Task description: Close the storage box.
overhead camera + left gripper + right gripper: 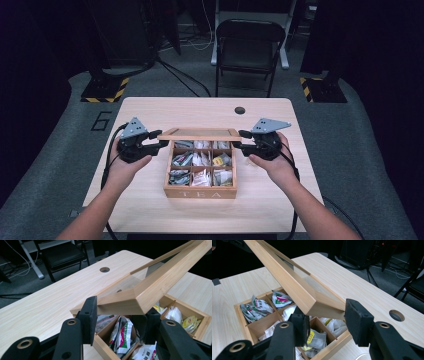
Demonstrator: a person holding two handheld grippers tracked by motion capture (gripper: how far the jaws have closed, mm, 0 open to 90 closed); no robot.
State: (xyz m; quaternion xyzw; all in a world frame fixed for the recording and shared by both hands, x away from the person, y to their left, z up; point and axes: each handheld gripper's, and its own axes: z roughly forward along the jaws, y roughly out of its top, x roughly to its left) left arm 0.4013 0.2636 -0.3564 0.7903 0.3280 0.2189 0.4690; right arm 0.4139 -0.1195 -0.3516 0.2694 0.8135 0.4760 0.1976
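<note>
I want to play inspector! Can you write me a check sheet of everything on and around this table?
Surface: pale wood table with a round hole near its far edge.
Job's things: wooden tea box, nine compartments of tea bags; its glass-paned lid is lifted, tilted open.
Clutter: nothing seen.
Grippers: left gripper and right gripper each have a lid corner between their jaws; a firm pinch cannot be told.
Cables: black cable trails from each gripper.
Surroundings: black folding chair, grey floor, dark curtains.

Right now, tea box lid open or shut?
Open. The lid is raised, tilted above the tea box, and the tea bags in the compartments are exposed.
</note>
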